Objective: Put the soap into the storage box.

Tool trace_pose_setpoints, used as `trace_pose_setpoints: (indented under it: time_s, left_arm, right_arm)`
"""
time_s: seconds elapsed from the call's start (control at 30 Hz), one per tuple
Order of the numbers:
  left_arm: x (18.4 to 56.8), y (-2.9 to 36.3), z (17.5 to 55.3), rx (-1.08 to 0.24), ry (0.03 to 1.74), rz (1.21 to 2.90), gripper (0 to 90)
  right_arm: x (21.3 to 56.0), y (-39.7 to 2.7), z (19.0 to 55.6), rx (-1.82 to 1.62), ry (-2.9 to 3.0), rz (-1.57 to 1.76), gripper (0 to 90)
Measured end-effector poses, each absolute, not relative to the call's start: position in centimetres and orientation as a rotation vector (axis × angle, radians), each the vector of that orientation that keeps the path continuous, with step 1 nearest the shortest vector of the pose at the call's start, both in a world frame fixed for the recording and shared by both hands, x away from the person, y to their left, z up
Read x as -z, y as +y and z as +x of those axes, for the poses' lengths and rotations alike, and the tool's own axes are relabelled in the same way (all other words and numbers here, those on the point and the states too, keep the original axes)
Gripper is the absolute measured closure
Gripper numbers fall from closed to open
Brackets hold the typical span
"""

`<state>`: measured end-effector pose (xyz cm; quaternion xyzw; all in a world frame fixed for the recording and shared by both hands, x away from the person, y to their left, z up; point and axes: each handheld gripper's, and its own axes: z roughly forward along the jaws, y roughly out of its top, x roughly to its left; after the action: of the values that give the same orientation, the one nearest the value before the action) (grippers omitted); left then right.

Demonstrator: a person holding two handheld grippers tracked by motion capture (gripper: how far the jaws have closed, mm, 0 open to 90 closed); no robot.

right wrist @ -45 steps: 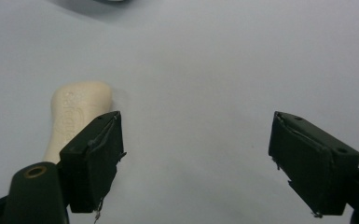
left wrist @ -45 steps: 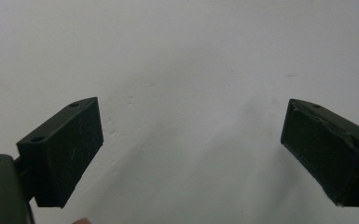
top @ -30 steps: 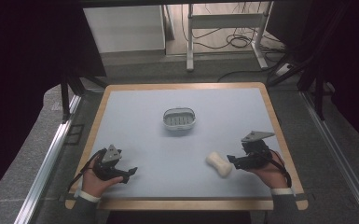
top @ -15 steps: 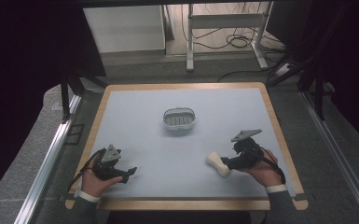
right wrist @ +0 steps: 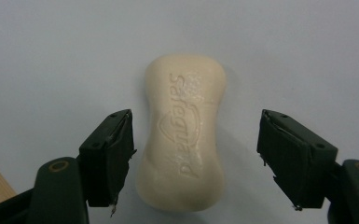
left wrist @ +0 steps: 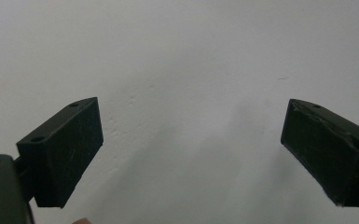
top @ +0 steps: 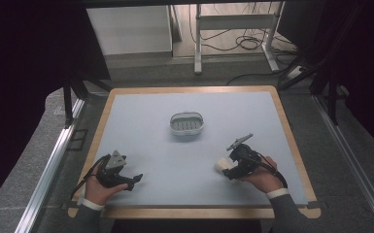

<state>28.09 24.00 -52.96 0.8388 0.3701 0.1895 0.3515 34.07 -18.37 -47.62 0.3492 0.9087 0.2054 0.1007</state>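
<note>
A cream bar of soap with raised lettering lies flat on the pale blue table mat. My right gripper is open and straddles it, one jaw on each side, neither jaw touching it. From above, the soap shows just left of the right gripper at the front right of the mat. A small oval grey soap dish stands mid-table, well away from both hands. At the front left my left gripper rests low, open, with bare mat between its jaws.
The blue mat sits on a wooden-edged table. Beyond the far edge are a white panel, metal table legs and cables on the floor. Dark curtains flank both sides.
My right gripper has moved left and down toward the soap, and now has its jaws around it. The left gripper has stayed put.
</note>
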Motion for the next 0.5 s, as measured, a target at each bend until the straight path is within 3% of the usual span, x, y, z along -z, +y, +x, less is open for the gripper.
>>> trace_pose_setpoints:
  time_s: [0.5]
  left_arm:
    - [53.1,23.9,28.1,-0.483,0.957,2.185,6.0]
  right_arm:
    - [49.4,-16.3,35.0,-0.433,2.73,1.064,30.1]
